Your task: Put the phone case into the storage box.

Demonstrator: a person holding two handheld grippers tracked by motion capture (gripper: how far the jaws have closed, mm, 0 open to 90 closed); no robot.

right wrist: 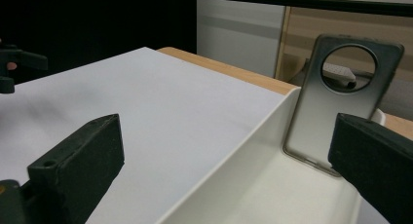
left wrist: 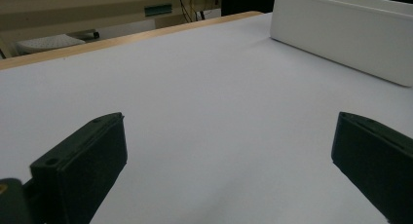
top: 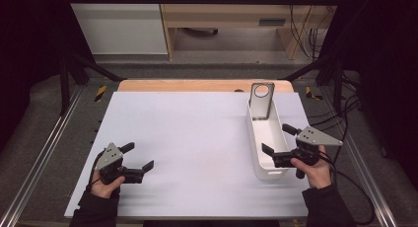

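Note:
A grey phone case (top: 261,101) with a round camera hole leans upright against the far end of a long white bin (top: 255,138) on the right of the table. My right gripper (top: 279,139) is open over the bin's near half, nothing between its jaws. In the right gripper view the gripper (right wrist: 229,136) looks along the bin (right wrist: 234,160) toward the phone case (right wrist: 331,107). My left gripper (top: 138,156) is open and empty, low over the white table sheet (top: 197,138) at the near left. In its own view the left gripper (left wrist: 229,131) faces bare sheet, with the bin (left wrist: 341,34) far right.
A wooden table edge (top: 197,85) shows beyond the sheet. Metal frame rails (top: 44,148) run along both sides, and cables (top: 345,113) trail at the right. A wooden cabinet (top: 226,19) stands behind the table.

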